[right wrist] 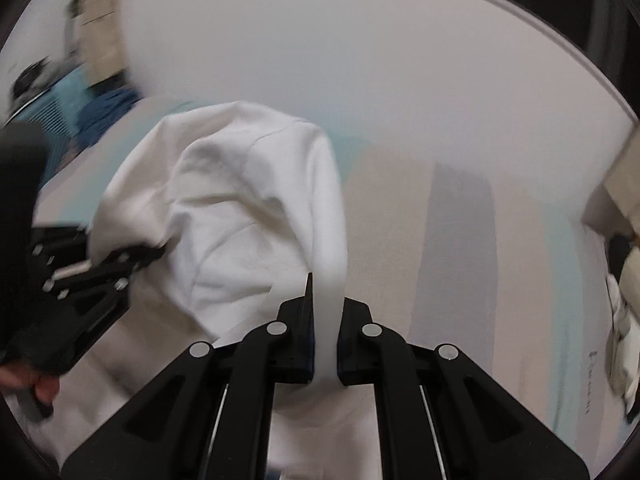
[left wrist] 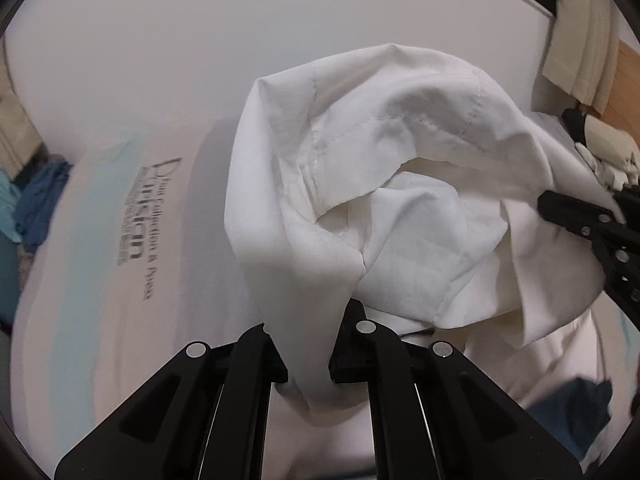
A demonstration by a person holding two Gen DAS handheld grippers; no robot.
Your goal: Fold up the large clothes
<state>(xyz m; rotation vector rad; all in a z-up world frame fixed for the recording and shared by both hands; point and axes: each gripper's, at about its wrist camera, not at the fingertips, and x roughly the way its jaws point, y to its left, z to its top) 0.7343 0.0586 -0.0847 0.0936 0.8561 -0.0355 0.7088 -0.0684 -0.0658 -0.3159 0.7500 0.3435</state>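
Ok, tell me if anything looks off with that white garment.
The white garment hangs bunched and crumpled between the left gripper and right gripper, both shut on its fabric. It is not spread flat over the printed sheet. No damage shows.

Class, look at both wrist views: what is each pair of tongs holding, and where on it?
Both the left tongs and right tongs are shut on the white garment, each pinching a bunched fold of cloth.

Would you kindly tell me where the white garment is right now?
The white garment hangs bunched mid-frame in both wrist views, pinched by the left gripper and right gripper above the printed sheet.
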